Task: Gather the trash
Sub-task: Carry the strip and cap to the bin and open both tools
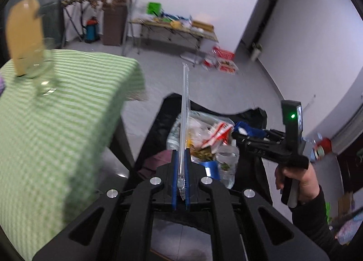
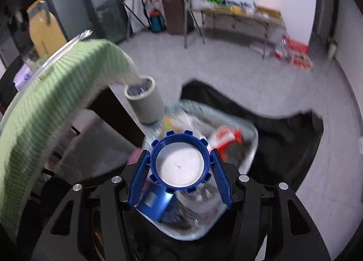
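Left gripper (image 1: 180,163) pinches a clear straw (image 1: 184,111); right gripper (image 2: 180,168) clamps a blue lid (image 2: 181,161) above the trash bin (image 2: 251,147).

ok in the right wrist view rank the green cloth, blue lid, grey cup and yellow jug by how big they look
1. green cloth
2. blue lid, though it is held right at the camera, which inflates it
3. and 4. grey cup and yellow jug look about alike; the jug sits farther back, so no ranking
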